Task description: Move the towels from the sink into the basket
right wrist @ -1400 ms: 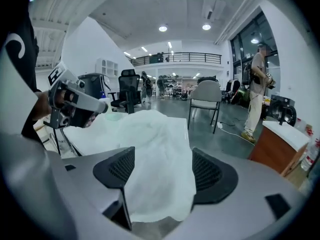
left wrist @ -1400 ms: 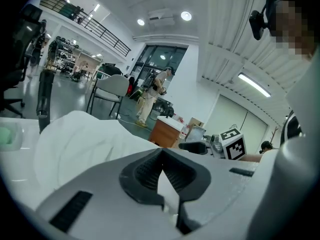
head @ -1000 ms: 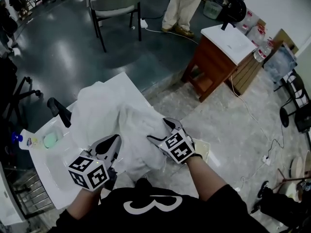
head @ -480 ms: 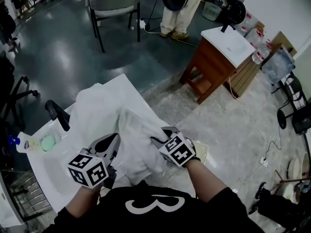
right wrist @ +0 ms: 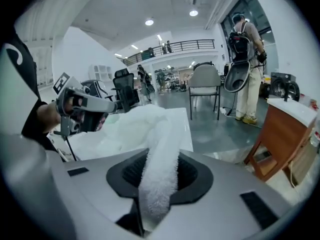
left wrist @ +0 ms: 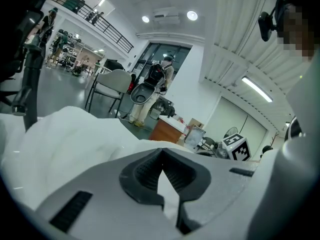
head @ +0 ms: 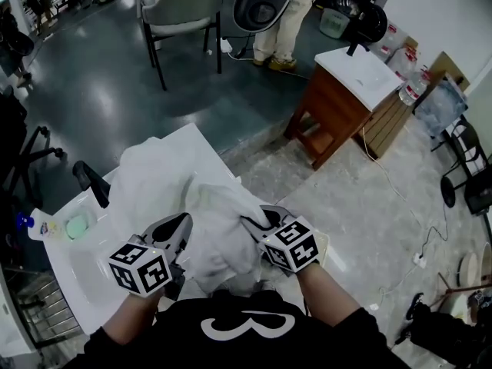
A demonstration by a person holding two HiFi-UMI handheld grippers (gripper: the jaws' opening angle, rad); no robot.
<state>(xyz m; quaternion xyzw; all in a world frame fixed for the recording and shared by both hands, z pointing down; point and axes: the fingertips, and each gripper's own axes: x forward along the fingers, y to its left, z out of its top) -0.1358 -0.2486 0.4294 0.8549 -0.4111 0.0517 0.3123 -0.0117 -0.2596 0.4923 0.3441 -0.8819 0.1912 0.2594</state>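
White ceramic sink (head: 81, 264) on the left, with the heap of white terry towels (head: 157, 171) in it. The left gripper (head: 181, 229) pinches a fold. The right gripper (head: 258, 223) has just been closing and clamps a bunched strip. Looks like the lift-out step. Next up is raising it clear and carrying it to the basket, which I can't spot.

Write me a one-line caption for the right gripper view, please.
Right gripper, its jaws having just been closing, pinches a strip of white towel.

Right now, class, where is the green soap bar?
In the head view, the green soap bar lies at the left on the sink ledge, just below the black faucet and right of the blue-capped bottle.
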